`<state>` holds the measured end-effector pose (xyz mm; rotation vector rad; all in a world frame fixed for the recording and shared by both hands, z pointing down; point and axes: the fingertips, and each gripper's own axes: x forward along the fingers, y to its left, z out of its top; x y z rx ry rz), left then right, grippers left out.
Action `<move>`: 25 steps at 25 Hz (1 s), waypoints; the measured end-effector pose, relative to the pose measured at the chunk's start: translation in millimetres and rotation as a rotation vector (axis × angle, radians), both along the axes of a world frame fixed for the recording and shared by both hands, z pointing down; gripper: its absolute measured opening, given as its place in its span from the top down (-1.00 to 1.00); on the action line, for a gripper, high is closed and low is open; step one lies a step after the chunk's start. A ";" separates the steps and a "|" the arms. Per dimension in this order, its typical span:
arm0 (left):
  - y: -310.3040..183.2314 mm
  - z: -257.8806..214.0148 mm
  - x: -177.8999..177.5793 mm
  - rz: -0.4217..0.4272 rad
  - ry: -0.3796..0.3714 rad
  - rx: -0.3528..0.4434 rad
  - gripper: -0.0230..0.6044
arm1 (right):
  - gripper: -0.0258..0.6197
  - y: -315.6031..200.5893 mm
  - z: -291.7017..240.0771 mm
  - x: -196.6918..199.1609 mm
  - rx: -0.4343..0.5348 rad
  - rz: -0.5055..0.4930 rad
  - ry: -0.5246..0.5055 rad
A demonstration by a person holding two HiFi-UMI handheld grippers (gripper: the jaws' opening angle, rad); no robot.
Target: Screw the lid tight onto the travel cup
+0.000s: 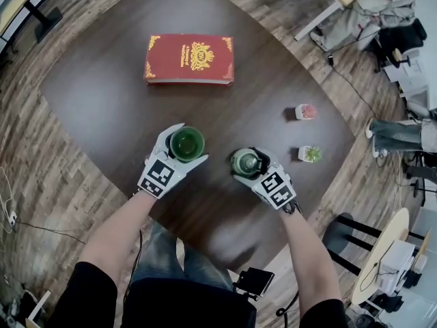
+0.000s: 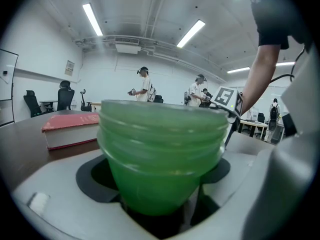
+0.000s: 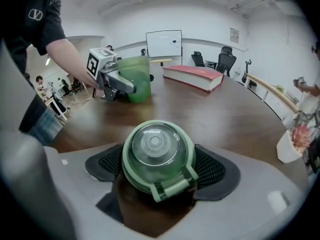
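A green translucent travel cup (image 1: 186, 143) stands upright and lidless on the dark table (image 1: 102, 101). My left gripper (image 1: 186, 146) is shut on it from the near left. In the left gripper view the cup (image 2: 162, 154) fills the space between the jaws, its threaded rim on top. To its right lies the green lid (image 1: 245, 162) with a clear dome, resting on the table. My right gripper (image 1: 248, 164) is shut on the lid, with a dark pad against each side of it (image 3: 156, 151). The right gripper view also shows the cup (image 3: 136, 79) and the left gripper (image 3: 107, 71) further off.
A red book (image 1: 189, 59) lies at the far side of the table. Two small potted plants, one pink (image 1: 305, 111) and one green (image 1: 311, 154), stand near the right edge. People and office chairs are in the room behind.
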<state>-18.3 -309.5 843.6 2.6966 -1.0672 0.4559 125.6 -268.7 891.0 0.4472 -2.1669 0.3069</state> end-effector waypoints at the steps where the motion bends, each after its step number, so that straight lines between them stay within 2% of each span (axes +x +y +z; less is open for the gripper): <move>1: 2.5 -0.3 0.7 0.008 -0.002 -0.003 -0.42 | -0.47 1.0 -6.9 -1.8 0.004 0.013 -0.014; 5: 18.7 -21.5 8.5 0.045 0.025 -0.015 -0.42 | -0.47 12.2 -53.4 -6.5 0.011 0.041 -0.085; 8: 38.4 -53.9 23.1 0.106 0.034 -0.028 -0.43 | -0.47 33.0 -103.3 -10.0 0.014 0.007 -0.109; 14: 68.3 -151.8 50.4 0.239 0.020 0.016 -0.43 | -0.47 57.4 -228.7 -22.1 0.095 -0.056 -0.153; 19: 102.0 -233.8 65.6 0.343 0.010 0.015 -0.43 | -0.47 79.2 -342.9 -35.2 0.175 -0.099 -0.234; 25: 151.1 -293.5 89.3 0.514 -0.023 -0.040 -0.43 | -0.47 120.1 -436.2 -59.2 0.180 -0.239 -0.311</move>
